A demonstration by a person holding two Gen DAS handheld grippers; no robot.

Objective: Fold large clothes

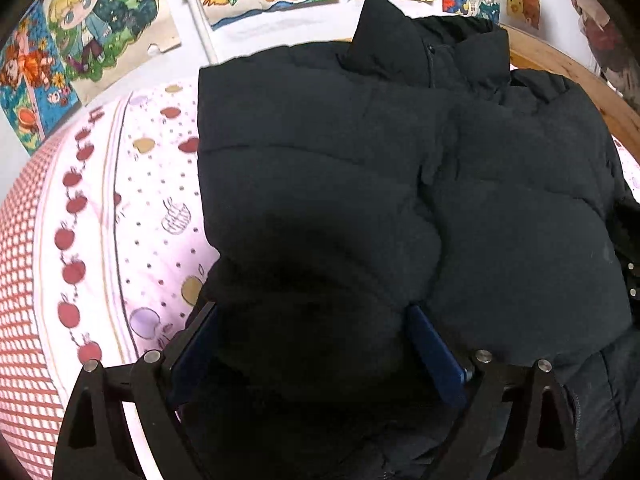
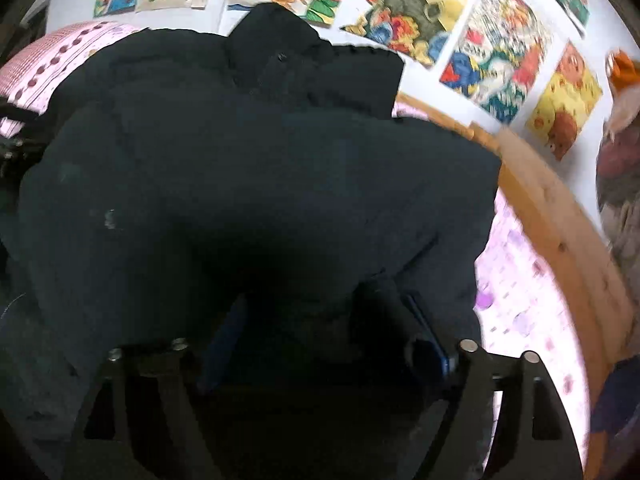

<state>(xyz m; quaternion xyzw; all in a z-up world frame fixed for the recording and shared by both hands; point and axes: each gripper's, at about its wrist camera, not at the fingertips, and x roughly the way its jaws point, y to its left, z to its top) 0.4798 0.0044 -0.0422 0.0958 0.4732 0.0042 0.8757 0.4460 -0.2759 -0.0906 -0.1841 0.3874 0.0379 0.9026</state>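
A black puffer jacket [image 1: 400, 168] lies on the bed, sleeves folded in, collar toward the wall. My left gripper [image 1: 312, 332] has its blue fingers [image 1: 432, 352] wide apart with a thick bulge of the jacket's near hem between them. In the right wrist view the same jacket [image 2: 260, 168] fills the frame. My right gripper [image 2: 324, 320] also straddles a bulge of the near hem, with one blue finger [image 2: 428, 336] showing at the right; the left finger is lost in shadow. Whether either gripper pinches the fabric is unclear.
The bed has a pink sheet with apple prints [image 1: 120, 208] and a wooden frame rail [image 2: 560, 240] on the right. Colourful drawings [image 1: 100, 32] cover the white wall behind. A white pipe [image 1: 198, 16] runs down the wall.
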